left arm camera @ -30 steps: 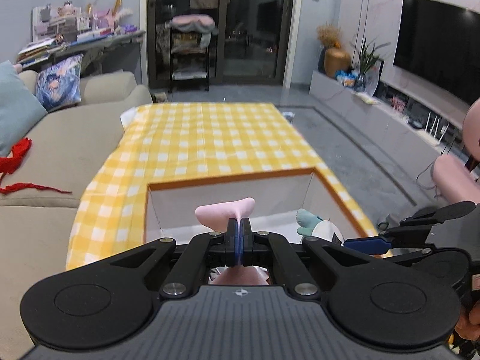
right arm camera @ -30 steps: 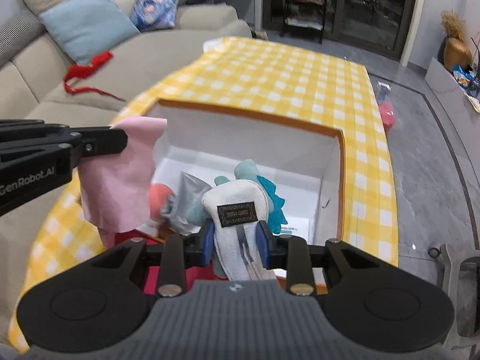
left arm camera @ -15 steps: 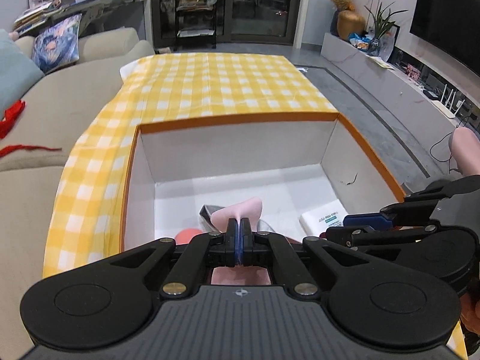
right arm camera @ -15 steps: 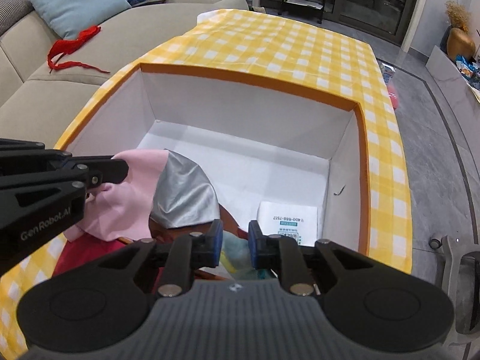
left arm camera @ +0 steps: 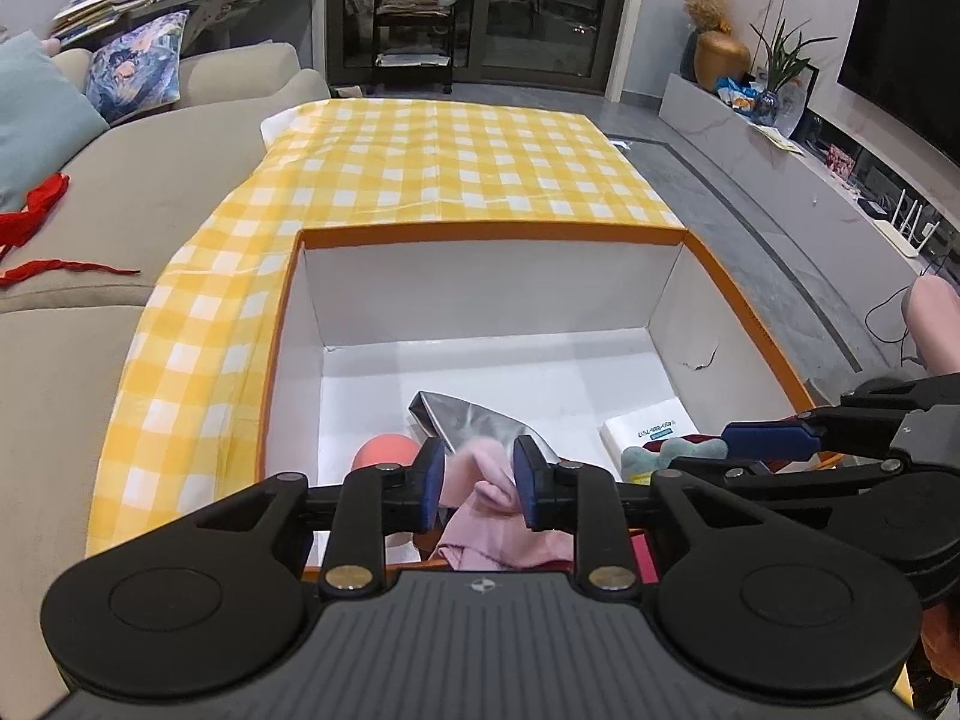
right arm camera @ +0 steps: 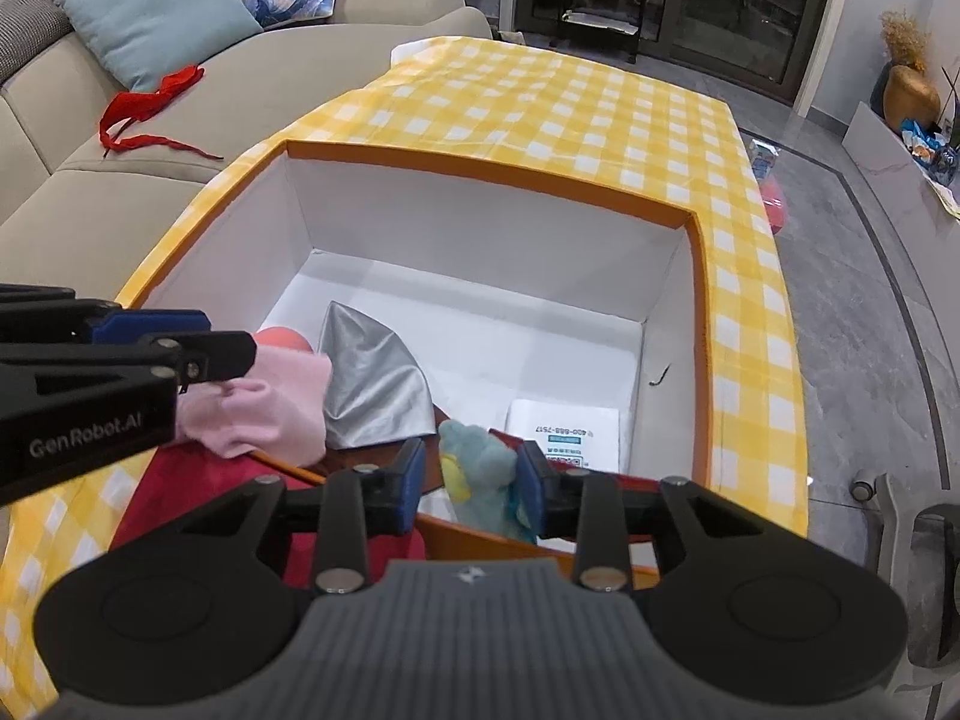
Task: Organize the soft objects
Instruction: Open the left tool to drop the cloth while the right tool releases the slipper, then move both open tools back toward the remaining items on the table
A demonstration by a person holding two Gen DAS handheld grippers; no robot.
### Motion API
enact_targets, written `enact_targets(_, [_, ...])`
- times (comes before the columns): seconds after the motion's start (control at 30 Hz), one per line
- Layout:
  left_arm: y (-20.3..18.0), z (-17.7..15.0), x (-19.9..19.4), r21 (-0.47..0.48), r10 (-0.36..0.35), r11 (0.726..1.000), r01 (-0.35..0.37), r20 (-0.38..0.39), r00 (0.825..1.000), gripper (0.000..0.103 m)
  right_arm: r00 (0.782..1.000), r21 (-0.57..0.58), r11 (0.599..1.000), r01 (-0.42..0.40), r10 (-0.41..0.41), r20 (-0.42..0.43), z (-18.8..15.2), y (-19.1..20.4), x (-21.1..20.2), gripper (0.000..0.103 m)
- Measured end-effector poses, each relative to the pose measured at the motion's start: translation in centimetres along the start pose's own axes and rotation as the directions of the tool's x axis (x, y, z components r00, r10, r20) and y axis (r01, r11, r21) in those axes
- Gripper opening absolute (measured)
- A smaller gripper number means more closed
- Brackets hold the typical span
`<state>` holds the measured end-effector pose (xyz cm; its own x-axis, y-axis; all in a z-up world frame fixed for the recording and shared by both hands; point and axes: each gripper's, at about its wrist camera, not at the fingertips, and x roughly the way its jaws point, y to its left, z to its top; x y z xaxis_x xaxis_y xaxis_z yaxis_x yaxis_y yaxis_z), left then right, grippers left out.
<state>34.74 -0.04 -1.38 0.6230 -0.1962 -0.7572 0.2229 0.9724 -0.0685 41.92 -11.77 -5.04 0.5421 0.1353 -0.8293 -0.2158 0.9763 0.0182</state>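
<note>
An orange-rimmed white box (left arm camera: 492, 234) (right arm camera: 480, 171) sits on the yellow checked table. My left gripper (left arm camera: 478, 477) is open over its near left corner; a pink cloth (left arm camera: 498, 510) (right arm camera: 264, 405) lies loose between the jaws. My right gripper (right arm camera: 471, 477) is open at the near edge, with a teal and yellow plush toy (right arm camera: 480, 468) (left arm camera: 654, 456) lying between its jaws. A silver pouch (left arm camera: 474, 420) (right arm camera: 372, 390), an orange ball (left arm camera: 384, 450) and a white packet (right arm camera: 564, 429) lie in the box.
A beige sofa (left arm camera: 120, 192) with cushions and a red ribbon (right arm camera: 150, 105) runs along the left. A red cloth (right arm camera: 198, 498) lies at the near left of the box. A TV bench (left arm camera: 810, 180) stands on the right.
Both grippers have lowered over the box and opened. The pink cloth and the plush toy have been let go and now lie in the box.
</note>
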Motion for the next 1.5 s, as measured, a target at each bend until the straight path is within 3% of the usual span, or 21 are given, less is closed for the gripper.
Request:
enact_targets(0.4, [-1.1, 0.5, -4.6, 0.023, -0.003, 1.000, 0.001, 0.098, 0.995, 0.031, 0.995, 0.001, 1.000, -0.006, 0.005, 0.101, 0.1, 0.5, -6.1, 0.038])
enact_targets(0.7, [-2.6, -0.6, -10.0, 0.078, -0.008, 0.997, -0.009, 0.213, 0.977, 0.037, 0.977, -0.005, 1.000, -0.014, 0.015, 0.215, -2.0, 1.6, -13.3, 0.049])
enact_targets(1.17, [-2.8, -7.6, -18.0, -0.004, -0.067, 0.997, 0.073, 0.335, 0.940, 0.044, 0.934, 0.033, 0.999, -0.013, 0.000, 0.357, -12.0, 3.3, -21.3, 0.051])
enact_targets(1.33, [-1.9, -11.3, -18.6, -0.082, -0.071, 0.992, 0.099, 0.295, 0.953, 0.044, 0.931, 0.101, 0.995, -0.014, -0.024, 0.364, -16.3, 3.7, -22.3, 0.052])
enact_targets(1.5, [-1.9, -14.6, -18.1, -0.100, -0.061, 0.991, 0.087, 0.232, 0.971, 0.044, 0.936, 0.154, 0.988, 0.014, -0.067, 0.347, -20.4, 4.4, -22.2, 0.052])
